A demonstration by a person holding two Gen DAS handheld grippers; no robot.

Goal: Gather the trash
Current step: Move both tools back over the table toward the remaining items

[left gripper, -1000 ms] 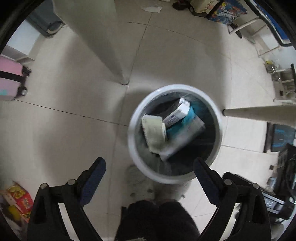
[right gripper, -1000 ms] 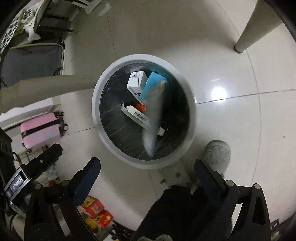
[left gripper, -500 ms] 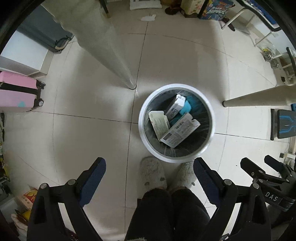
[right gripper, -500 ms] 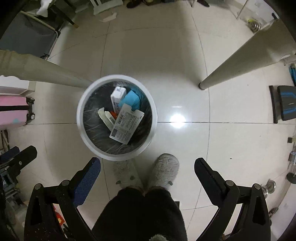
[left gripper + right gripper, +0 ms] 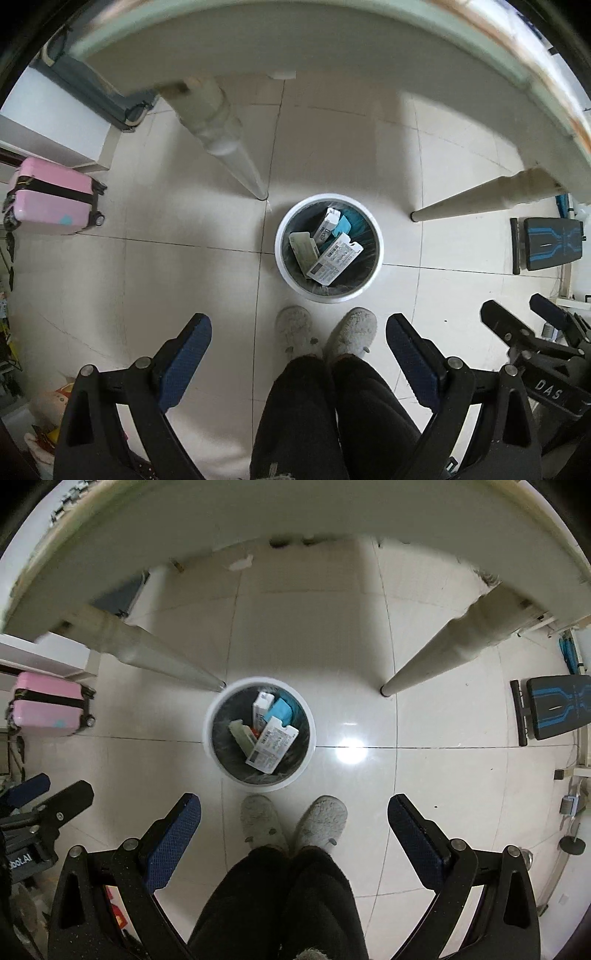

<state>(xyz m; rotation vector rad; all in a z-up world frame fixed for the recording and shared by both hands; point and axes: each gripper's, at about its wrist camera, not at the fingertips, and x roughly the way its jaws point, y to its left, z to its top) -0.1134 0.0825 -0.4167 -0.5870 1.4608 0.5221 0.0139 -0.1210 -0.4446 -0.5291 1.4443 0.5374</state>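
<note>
A round white trash bin [image 5: 284,264] with a dark liner stands on the tiled floor far below both grippers; it also shows in the right wrist view [image 5: 210,746]. It holds several boxes: a large white printed carton [image 5: 334,258] [image 5: 272,745], a smaller white box [image 5: 327,229], a pale green box [image 5: 303,250] and a teal packet [image 5: 351,221]. My left gripper [image 5: 298,345] is open and empty, high above the floor. My right gripper [image 5: 294,827] is open and empty at about the same height.
A table's underside and edge [image 5: 295,40] fill the top of both views, with its legs [image 5: 225,144] [image 5: 476,201] flanking the bin. The person's slippers [image 5: 295,330] stand just in front of the bin. A pink suitcase [image 5: 51,201] stands left, a black bench [image 5: 550,247] right.
Both grippers have risen well away from the bin, which now looks much smaller. The table's underside has come into view at the top. The large carton now lies at rest in the bin.
</note>
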